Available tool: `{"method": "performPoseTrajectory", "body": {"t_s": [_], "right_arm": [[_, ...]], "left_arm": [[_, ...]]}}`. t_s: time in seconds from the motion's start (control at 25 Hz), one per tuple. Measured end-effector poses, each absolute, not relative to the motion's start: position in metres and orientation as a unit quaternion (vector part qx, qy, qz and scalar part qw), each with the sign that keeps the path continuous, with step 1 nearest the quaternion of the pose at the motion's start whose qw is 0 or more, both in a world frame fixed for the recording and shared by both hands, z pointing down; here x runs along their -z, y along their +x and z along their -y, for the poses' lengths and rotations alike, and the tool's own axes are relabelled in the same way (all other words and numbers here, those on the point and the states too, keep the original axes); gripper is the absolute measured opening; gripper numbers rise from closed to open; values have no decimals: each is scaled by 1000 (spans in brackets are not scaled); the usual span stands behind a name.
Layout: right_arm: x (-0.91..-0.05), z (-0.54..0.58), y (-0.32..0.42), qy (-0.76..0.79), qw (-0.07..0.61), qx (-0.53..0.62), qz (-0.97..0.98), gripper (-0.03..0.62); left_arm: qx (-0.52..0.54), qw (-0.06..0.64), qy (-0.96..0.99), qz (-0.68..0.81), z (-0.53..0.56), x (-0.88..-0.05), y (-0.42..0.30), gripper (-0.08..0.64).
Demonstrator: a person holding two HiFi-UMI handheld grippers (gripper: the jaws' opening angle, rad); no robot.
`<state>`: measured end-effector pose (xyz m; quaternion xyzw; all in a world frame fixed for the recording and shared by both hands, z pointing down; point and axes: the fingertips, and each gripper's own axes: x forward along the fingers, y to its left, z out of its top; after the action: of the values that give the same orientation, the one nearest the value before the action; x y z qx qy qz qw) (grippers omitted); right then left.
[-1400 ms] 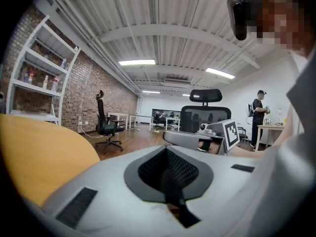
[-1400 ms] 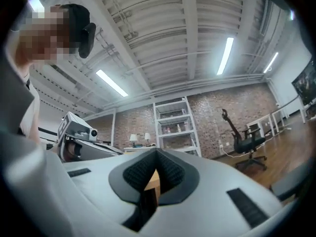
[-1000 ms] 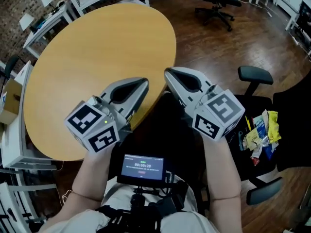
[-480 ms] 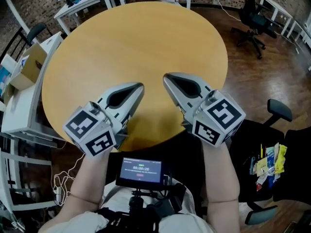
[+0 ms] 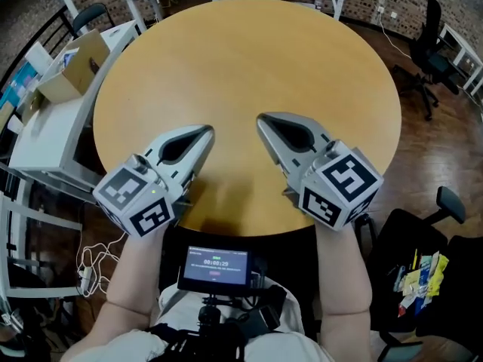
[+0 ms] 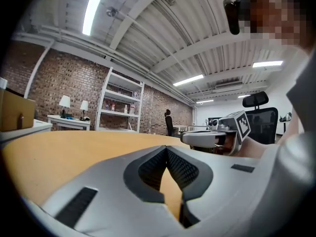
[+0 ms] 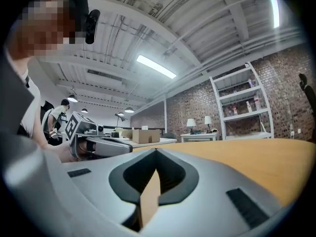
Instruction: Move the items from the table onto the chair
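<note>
Round and bare, the desk (image 5: 249,66) lies under our left gripper (image 5: 204,131) and right gripper (image 5: 262,118), both with jaws closed on nothing, while the items (image 5: 419,271) sit on the chair (image 5: 389,236) at our right, so we judge the moving done and next only a check.

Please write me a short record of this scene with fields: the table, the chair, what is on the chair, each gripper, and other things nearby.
table: round, wooden; nothing lies on its top in the head view
chair: black office chair, at the table's lower right
packets: several colourful ones, lying on the chair seat
left gripper: shut, empty, over the table's near part
right gripper: shut, empty, beside the left gripper, not touching it
cardboard box: on a white desk left of the table
</note>
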<state>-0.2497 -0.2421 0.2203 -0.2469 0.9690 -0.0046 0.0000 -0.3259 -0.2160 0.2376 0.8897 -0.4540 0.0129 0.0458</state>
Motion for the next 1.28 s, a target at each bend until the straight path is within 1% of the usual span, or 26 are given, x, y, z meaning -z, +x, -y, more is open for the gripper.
{"method": "performPoseTrajectory", "body": {"t_s": [0.2, 0.4, 0.84, 1.28], "right_arm": [[-223, 240, -280, -229, -6, 8, -973, 0], [-227, 237, -295, -226, -8, 11, -974, 0], [-230, 239, -284, -235, -10, 15, -972, 0], [-231, 238, -285, -232, -12, 7, -973, 0]], "left_arm": [[-13, 38, 882, 469, 210, -237, -353, 11], [-11, 42, 880, 472, 207, -241, -367, 11], [-16, 40, 889, 456, 212, -244, -350, 11], [-17, 44, 890, 454, 213, -246, -348, 11]]}}
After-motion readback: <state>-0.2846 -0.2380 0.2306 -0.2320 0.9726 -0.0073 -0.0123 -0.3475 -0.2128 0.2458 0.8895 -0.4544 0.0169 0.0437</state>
